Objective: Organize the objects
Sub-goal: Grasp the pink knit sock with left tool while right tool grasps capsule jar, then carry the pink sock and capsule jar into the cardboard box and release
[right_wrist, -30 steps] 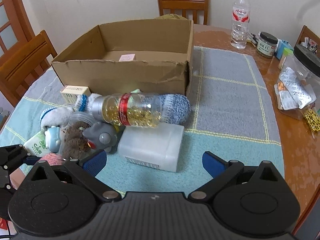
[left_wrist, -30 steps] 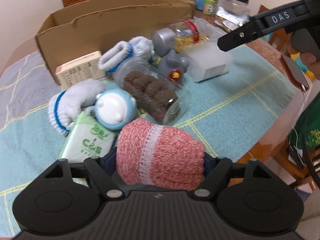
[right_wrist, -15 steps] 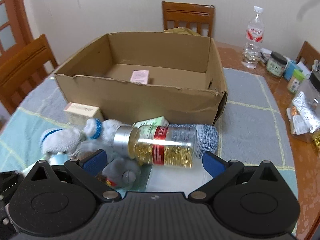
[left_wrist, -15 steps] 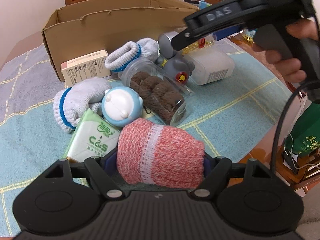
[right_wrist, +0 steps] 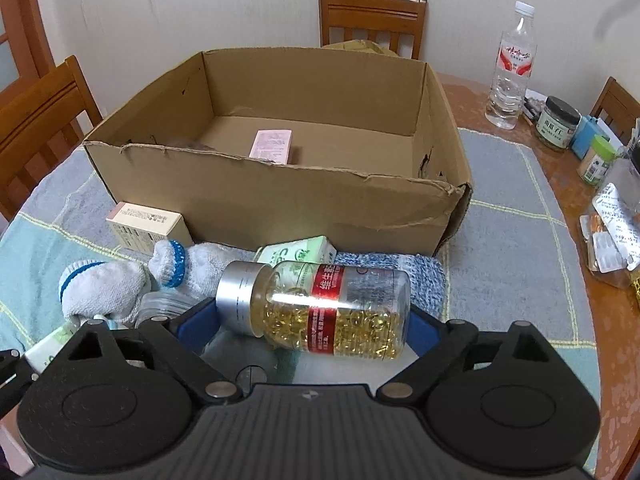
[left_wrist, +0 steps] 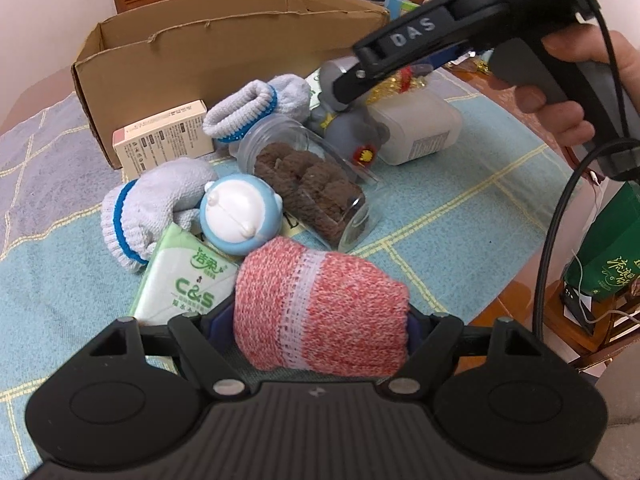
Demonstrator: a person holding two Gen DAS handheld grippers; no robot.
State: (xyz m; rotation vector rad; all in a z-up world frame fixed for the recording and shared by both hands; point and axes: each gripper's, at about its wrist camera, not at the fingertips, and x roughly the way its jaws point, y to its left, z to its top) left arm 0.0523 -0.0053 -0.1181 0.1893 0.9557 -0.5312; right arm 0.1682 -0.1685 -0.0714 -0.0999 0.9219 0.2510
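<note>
The left claw [left_wrist: 320,316] is clamped on a rolled pink knit sock [left_wrist: 320,304], its long axis running crosswise between the pads. The right claw [right_wrist: 314,322] has just been closing around a capsule bottle [right_wrist: 332,312] lying on its side, silver cap pointing left; the pads seem to touch both ends, though that is hard to confirm. Behind it, the cardboard box [right_wrist: 320,204] sits open on the counter [right_wrist: 500,240].

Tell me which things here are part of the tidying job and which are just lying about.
Job: red sock in left claw, capsule bottle between right claw pads, which have just been closing, box, white socks, tissue pack.
Lying about: water bottle, chairs, green-label jar.
</note>
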